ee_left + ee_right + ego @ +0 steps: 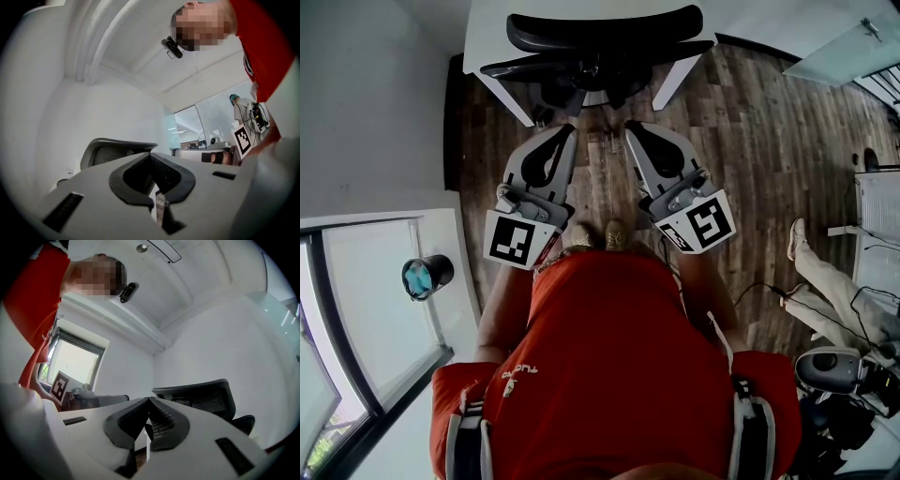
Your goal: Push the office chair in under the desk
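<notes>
While the jaws of the left gripper (564,133) and of the right gripper (634,131) are both pressed together with nothing between them, each pair points straight ahead at the office chair (605,37), which lies directly beyond the tips. Seen along either gripper, the chair's backrest (117,149) stands past the closed tips and clear of them, so no contact shows. Its top edge runs crosswise to the line the jaws point along, so a push along that line should meet it square. The left gripper faces the chair's left half and the right gripper its right half, and neither looks nearer than the other. I judge that both should go forward evenly, so the chair rolls straight rather than swivels. Beyond the backrest, the chair's base sits between the white legs (508,98) of the worktop (487,33); how far the seat is under it I cannot tell.
</notes>
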`<state>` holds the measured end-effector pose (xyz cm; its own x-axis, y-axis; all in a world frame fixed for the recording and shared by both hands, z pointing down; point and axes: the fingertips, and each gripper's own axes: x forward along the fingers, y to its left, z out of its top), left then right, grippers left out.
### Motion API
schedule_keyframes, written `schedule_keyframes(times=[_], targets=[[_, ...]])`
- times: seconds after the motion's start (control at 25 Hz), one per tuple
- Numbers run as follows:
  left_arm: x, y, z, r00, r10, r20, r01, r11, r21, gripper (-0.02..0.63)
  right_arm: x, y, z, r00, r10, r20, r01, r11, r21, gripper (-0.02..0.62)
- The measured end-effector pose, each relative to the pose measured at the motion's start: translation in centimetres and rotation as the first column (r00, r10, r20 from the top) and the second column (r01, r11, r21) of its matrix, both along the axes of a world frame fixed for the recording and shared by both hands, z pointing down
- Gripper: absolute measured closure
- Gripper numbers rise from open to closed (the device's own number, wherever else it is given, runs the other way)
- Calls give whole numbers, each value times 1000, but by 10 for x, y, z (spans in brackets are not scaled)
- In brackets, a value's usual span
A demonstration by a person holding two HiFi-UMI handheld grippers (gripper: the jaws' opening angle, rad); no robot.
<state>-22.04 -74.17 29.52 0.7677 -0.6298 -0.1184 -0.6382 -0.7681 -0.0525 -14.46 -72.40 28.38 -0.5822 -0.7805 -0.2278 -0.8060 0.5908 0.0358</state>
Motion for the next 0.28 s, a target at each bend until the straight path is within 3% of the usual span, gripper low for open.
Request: schedule_keyframes(times=[0.12, 0.28], targets=[[-1, 0, 1, 1000, 1, 7, -1, 1000, 5, 597, -1, 0, 0, 1000, -5, -7, 5, 1000, -1, 572], [2, 2, -12, 997, 27, -73, -24, 999, 40, 597, -4, 0, 1, 1000, -12, -11, 12, 1000, 0, 572]])
